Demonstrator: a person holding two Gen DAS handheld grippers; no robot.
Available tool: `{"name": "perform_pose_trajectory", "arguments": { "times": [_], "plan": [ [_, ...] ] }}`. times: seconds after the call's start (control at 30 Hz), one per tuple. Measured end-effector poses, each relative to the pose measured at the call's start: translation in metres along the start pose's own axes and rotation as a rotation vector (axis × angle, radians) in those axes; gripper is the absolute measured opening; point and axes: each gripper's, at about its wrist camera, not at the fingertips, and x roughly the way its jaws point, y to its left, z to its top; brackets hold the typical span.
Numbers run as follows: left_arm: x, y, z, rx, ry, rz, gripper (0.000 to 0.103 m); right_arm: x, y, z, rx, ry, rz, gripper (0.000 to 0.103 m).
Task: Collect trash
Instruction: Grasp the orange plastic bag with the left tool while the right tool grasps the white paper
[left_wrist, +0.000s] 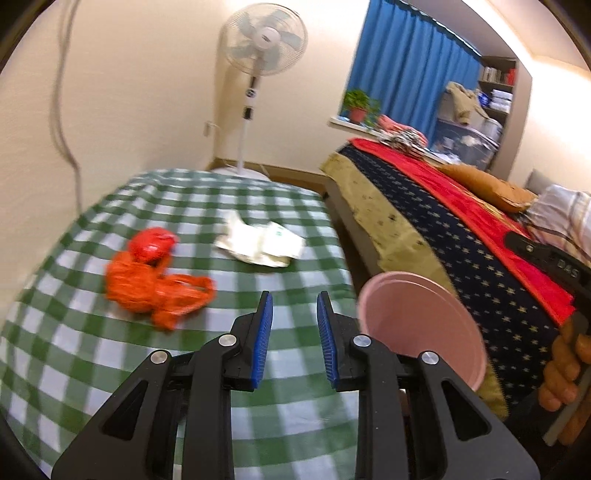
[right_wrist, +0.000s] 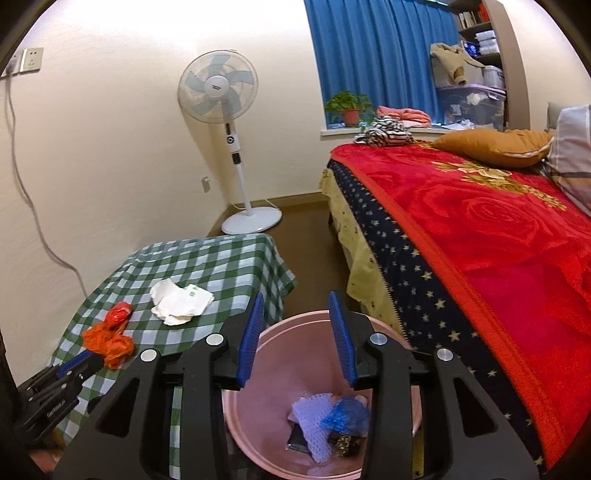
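An orange plastic bag, a red crumpled wrapper and white crumpled paper lie on a table with a green checked cloth. My left gripper is open and empty, low over the table just right of the orange bag. A pink bin stands beside the table and holds blue plastic and white scraps. My right gripper is open and empty above the bin's mouth.
A bed with a red blanket stands right of the bin. A white standing fan is at the far wall. A narrow floor strip runs between table and bed. A grey cable hangs on the left wall.
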Motion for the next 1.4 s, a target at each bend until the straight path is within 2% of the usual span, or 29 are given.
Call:
{"name": "perform_pose_trajectory", "arguments": {
  "times": [0.23, 0.53, 0.57, 0.6, 0.63, 0.87, 1.03, 1.23, 1.4],
  "plan": [
    [-0.004, 0.037, 0.009, -0.049, -0.052, 0.096, 0.025, 0.013, 0.029, -0.001, -0.040, 0.001, 0.068, 0.035],
    [0.007, 0.082, 0.012, -0.142, -0.059, 0.226, 0.026, 0.053, 0.071, -0.009, -0.098, 0.061, 0.148, 0.030],
    [0.009, 0.086, 0.012, -0.146, -0.055, 0.237, 0.028, 0.057, 0.075, -0.011, -0.103, 0.068, 0.153, 0.030],
    [0.012, 0.091, 0.012, -0.154, -0.049, 0.252, 0.036, 0.065, 0.081, -0.013, -0.108, 0.081, 0.163, 0.029],
    [0.013, 0.095, 0.011, -0.163, -0.046, 0.257, 0.044, 0.068, 0.084, -0.015, -0.110, 0.088, 0.169, 0.029],
    [0.028, 0.123, 0.009, -0.231, -0.010, 0.266, 0.058, 0.098, 0.107, -0.022, -0.118, 0.128, 0.215, 0.029],
    [0.042, 0.137, 0.009, -0.280, 0.017, 0.259, 0.072, 0.119, 0.121, -0.024, -0.109, 0.149, 0.233, 0.029],
    [0.058, 0.143, 0.004, -0.306, 0.054, 0.243, 0.073, 0.149, 0.135, -0.026, -0.101, 0.176, 0.236, 0.029],
    [0.068, 0.142, 0.003, -0.289, 0.077, 0.208, 0.072, 0.174, 0.153, -0.028, -0.113, 0.195, 0.224, 0.030]
  ]
}}
